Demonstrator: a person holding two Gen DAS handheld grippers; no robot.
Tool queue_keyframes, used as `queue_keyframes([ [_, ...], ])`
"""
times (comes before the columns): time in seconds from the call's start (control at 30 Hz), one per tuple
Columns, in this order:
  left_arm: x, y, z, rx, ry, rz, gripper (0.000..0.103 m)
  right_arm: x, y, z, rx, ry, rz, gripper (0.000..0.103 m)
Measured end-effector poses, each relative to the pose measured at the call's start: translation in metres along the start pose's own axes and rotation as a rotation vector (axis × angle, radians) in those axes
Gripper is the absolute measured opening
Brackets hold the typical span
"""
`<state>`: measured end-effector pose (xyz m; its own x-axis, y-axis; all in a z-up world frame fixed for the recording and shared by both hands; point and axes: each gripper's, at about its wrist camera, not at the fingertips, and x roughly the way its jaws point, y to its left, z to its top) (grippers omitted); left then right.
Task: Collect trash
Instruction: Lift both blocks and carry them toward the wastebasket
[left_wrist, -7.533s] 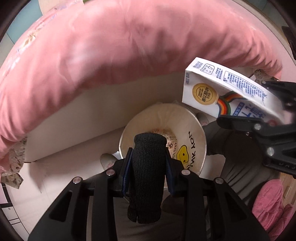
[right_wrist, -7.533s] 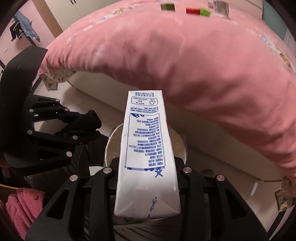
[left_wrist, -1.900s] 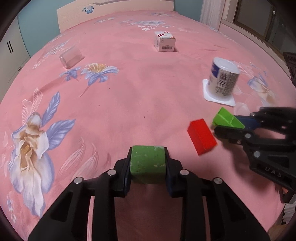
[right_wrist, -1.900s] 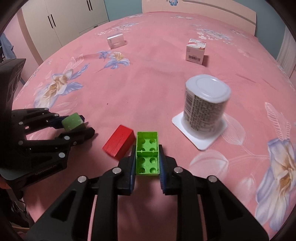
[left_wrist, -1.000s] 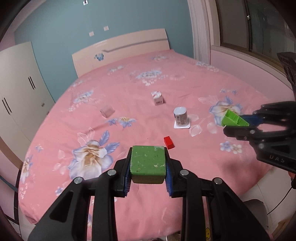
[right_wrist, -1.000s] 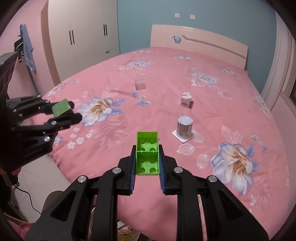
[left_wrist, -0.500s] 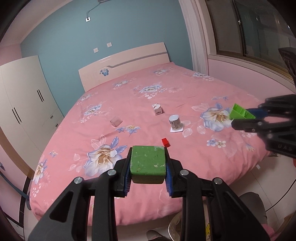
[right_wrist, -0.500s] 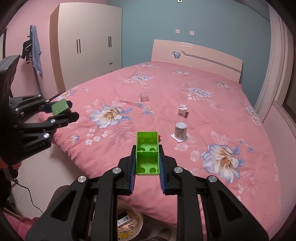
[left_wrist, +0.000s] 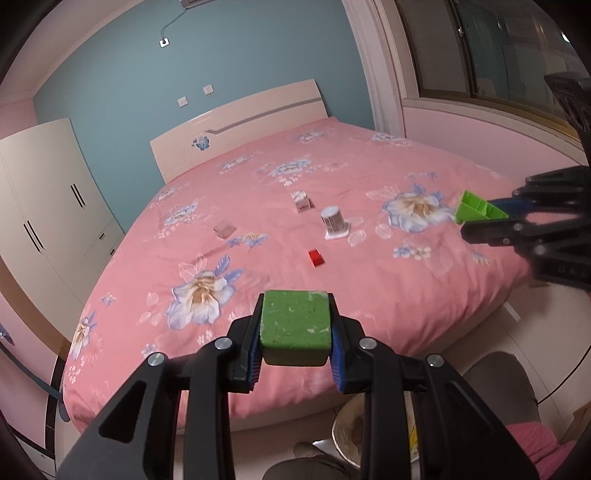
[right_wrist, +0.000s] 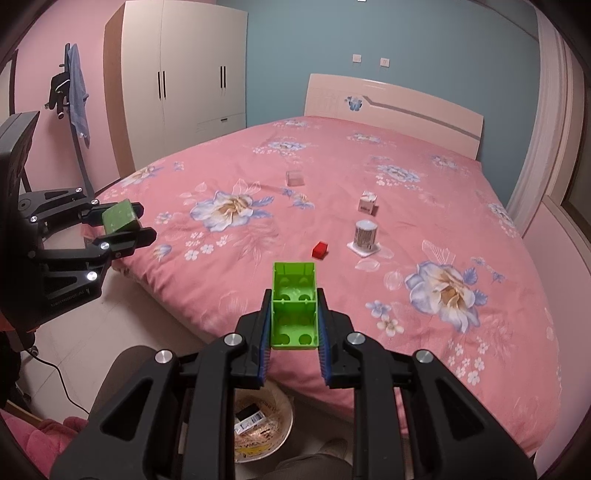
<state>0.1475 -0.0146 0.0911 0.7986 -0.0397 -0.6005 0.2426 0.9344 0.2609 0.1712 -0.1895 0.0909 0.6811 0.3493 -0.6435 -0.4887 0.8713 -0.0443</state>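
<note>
My left gripper (left_wrist: 294, 334) is shut on a scuffed green cube (left_wrist: 294, 325), held up in front of the bed's foot; the same cube (right_wrist: 119, 216) shows at the left of the right wrist view. My right gripper (right_wrist: 293, 314) is shut on a hollow bright-green building brick (right_wrist: 294, 304), seen again as the brick (left_wrist: 476, 212) at the right of the left wrist view. Below both grippers a round bin (right_wrist: 282, 424) holding cartons stands on the floor. A red block (right_wrist: 320, 250), a can (right_wrist: 365, 233) on a white square, a small carton (right_wrist: 368, 202) and a clear box (right_wrist: 295, 178) lie on the pink bed.
The pink floral bed (right_wrist: 424, 229) fills the middle of both views, its headboard (right_wrist: 391, 107) against a blue wall. A white wardrobe (right_wrist: 184, 77) stands at the left. A person's grey-clad leg (left_wrist: 498, 391) and pink cloth (right_wrist: 33, 443) are near the bin. A cable (right_wrist: 55, 373) runs across the floor.
Both grippers have drawn back from the bed and risen a little, each keeping its green piece. More floor, the bed's edge and the bin have come into view.
</note>
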Motion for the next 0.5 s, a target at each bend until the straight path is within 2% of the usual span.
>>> queue_keyframes([
  [0.5,0.036,-0.020,-0.059,0.005,0.141,-0.036,0.032,0.041,0.022,-0.049,0.027,0.120,0.063,0.022],
])
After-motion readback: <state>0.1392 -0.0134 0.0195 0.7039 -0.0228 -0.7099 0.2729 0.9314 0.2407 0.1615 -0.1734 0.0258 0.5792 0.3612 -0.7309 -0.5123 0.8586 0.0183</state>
